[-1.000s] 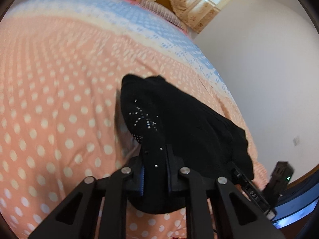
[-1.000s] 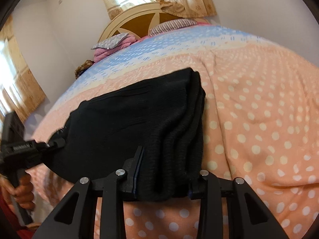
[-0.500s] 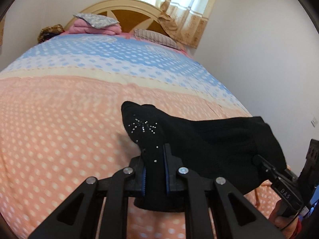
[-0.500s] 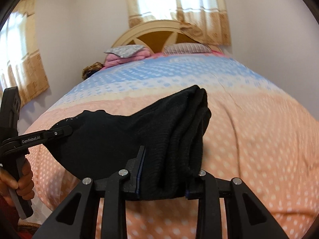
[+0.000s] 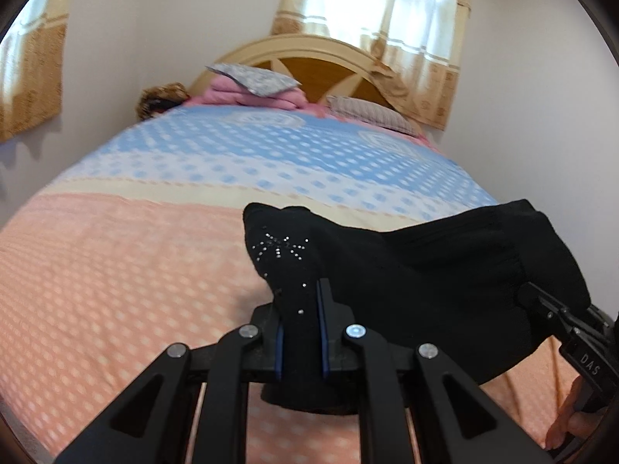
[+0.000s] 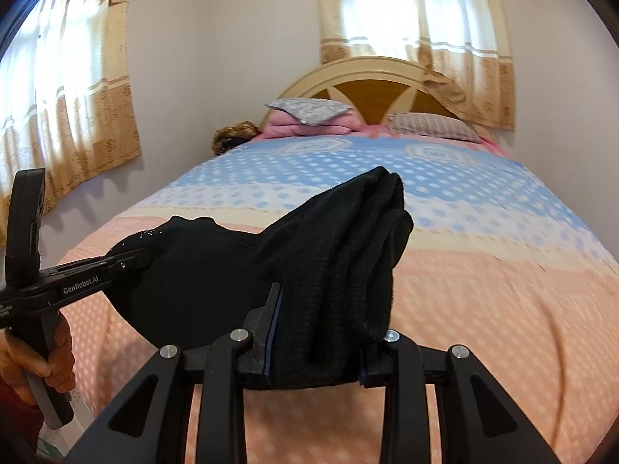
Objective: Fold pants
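Black pants (image 5: 425, 282) hang folded above the near, peach-dotted end of the bed (image 5: 116, 270), stretched between the left gripper (image 5: 301, 332) and right gripper (image 6: 313, 344), each clamped on one bunched end.

Open bedspread (image 6: 503, 309) is seen from 9 to 3 o'clock ahead. The span between the left hand-held gripper (image 5: 301, 332) and right hand-held gripper (image 6: 315, 342) is blocked by the hanging black pants (image 6: 336, 263). At 12 o'clock, passage is closed off by stacked pillows (image 6: 309, 118) and the headboard (image 6: 371, 77).
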Demonstrator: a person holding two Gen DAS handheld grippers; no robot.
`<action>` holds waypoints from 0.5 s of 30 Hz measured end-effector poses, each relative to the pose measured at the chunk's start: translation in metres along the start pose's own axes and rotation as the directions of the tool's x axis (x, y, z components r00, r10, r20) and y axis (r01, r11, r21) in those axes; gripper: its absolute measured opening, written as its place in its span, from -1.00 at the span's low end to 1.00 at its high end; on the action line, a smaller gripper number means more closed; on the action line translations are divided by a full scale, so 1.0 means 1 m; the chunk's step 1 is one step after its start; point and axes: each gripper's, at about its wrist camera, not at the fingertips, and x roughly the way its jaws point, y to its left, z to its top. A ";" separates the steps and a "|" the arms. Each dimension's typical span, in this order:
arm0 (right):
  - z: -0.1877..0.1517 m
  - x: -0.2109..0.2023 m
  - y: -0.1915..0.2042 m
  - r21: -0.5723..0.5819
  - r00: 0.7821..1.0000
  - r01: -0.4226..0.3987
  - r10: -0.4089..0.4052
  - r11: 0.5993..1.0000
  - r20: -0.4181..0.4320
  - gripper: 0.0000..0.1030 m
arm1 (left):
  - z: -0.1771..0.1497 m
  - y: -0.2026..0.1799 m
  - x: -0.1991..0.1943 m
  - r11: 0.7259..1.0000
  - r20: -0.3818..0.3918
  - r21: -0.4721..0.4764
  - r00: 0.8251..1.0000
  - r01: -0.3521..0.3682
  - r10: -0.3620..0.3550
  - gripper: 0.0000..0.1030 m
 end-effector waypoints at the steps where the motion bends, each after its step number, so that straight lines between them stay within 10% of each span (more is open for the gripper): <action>1: 0.003 0.007 0.005 -0.003 1.000 -0.007 0.007 1.000 0.001 -0.39 | 0.002 0.004 0.002 1.000 0.005 0.000 1.000 -0.016 0.016 -0.73; 15: 0.040 0.143 0.059 0.027 0.992 -0.119 0.120 0.993 -0.045 -0.39 | 0.040 0.077 0.058 0.974 0.066 0.020 0.972 -0.226 0.225 -0.73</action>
